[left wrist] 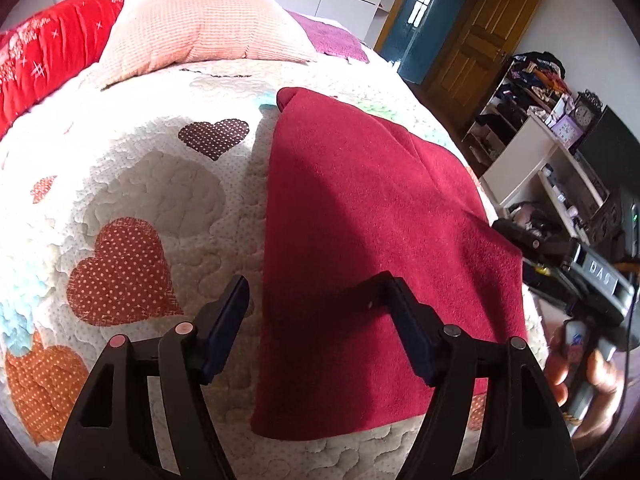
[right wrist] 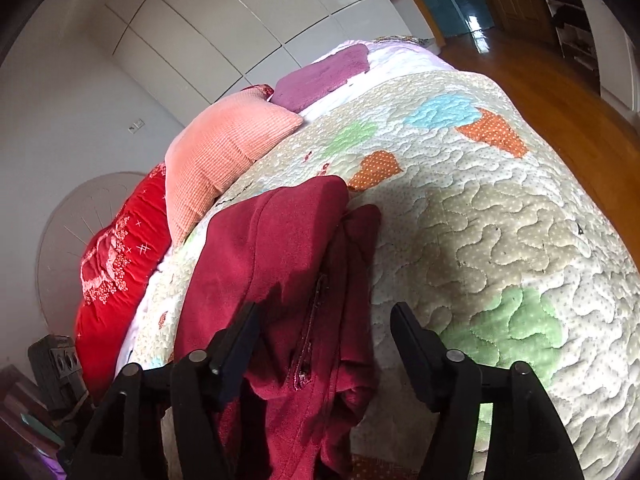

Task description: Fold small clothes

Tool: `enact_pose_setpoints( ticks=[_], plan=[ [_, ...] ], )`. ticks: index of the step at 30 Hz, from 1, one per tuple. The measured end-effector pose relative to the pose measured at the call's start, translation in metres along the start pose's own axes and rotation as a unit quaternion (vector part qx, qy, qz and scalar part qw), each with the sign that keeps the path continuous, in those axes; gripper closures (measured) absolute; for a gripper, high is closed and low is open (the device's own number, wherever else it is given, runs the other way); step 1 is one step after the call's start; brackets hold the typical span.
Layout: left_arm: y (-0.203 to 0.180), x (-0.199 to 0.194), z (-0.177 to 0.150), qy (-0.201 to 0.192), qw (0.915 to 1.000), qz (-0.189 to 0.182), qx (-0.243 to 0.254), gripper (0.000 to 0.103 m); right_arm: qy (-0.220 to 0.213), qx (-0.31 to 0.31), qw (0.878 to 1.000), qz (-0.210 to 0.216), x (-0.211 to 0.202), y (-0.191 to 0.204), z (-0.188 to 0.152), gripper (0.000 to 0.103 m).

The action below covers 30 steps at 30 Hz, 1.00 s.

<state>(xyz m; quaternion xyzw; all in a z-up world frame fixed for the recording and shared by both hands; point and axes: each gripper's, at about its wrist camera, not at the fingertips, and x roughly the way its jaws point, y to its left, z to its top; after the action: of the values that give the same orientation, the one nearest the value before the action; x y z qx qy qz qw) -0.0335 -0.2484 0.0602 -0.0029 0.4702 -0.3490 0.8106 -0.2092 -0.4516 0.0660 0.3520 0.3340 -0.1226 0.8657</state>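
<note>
A dark red garment [left wrist: 360, 240] lies folded flat on the heart-patterned quilt [left wrist: 140, 184]. My left gripper [left wrist: 316, 300] is open above its near left edge, with one finger over the quilt and the other over the cloth. In the right wrist view the same garment [right wrist: 280, 248] lies bunched, its zipper showing. My right gripper [right wrist: 324, 332] is open over the garment's near end, holding nothing. The right gripper's body and the hand holding it show at the far right of the left wrist view [left wrist: 592, 288].
A peach pillow [left wrist: 200, 20], a red blanket [left wrist: 44, 48] and a purple towel [left wrist: 332, 40] lie at the head of the bed. Shelves with clutter [left wrist: 548, 148] stand to the right. The wooden floor [right wrist: 560, 92] lies beyond the bed's edge.
</note>
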Motion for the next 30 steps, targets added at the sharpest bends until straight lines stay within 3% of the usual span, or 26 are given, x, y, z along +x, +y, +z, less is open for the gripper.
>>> enact_pose_setpoints(
  ticks=[8,11,14,17,19,25,28,30],
  plan=[
    [0.026,0.039,0.015,0.056,0.992,-0.093,-0.063,0.016,0.021,0.046,0.996,0.07,0.032,-0.016,0.004,0.027],
    [0.026,0.045,0.016,0.049,0.9907,-0.108,-0.068,0.015,0.026,0.045,0.994,0.096,0.044,-0.011,0.007,0.023],
    [0.018,0.044,0.016,0.042,0.9923,-0.102,-0.057,0.017,0.045,0.021,0.994,0.097,0.058,0.0,0.009,0.022],
    [0.011,0.037,0.014,0.034,0.9947,-0.09,-0.034,0.039,0.04,-0.033,0.997,0.056,0.055,0.02,0.007,0.049],
    [0.008,0.024,0.011,0.024,0.996,-0.083,-0.02,0.046,0.032,-0.05,0.996,0.062,0.042,0.03,0.003,0.058],
    [0.006,-0.044,-0.023,-0.001,0.998,-0.063,0.007,0.047,0.053,-0.086,0.99,0.101,0.006,0.063,-0.029,0.06],
    [0.014,-0.075,-0.053,-0.002,0.9989,-0.046,-0.005,0.047,0.074,-0.087,0.986,0.124,0.002,0.073,-0.054,0.06],
    [0.019,-0.084,-0.073,0.01,0.9992,-0.033,-0.021,0.047,0.09,-0.098,0.985,0.114,0.007,0.077,-0.071,0.059]
  ],
)
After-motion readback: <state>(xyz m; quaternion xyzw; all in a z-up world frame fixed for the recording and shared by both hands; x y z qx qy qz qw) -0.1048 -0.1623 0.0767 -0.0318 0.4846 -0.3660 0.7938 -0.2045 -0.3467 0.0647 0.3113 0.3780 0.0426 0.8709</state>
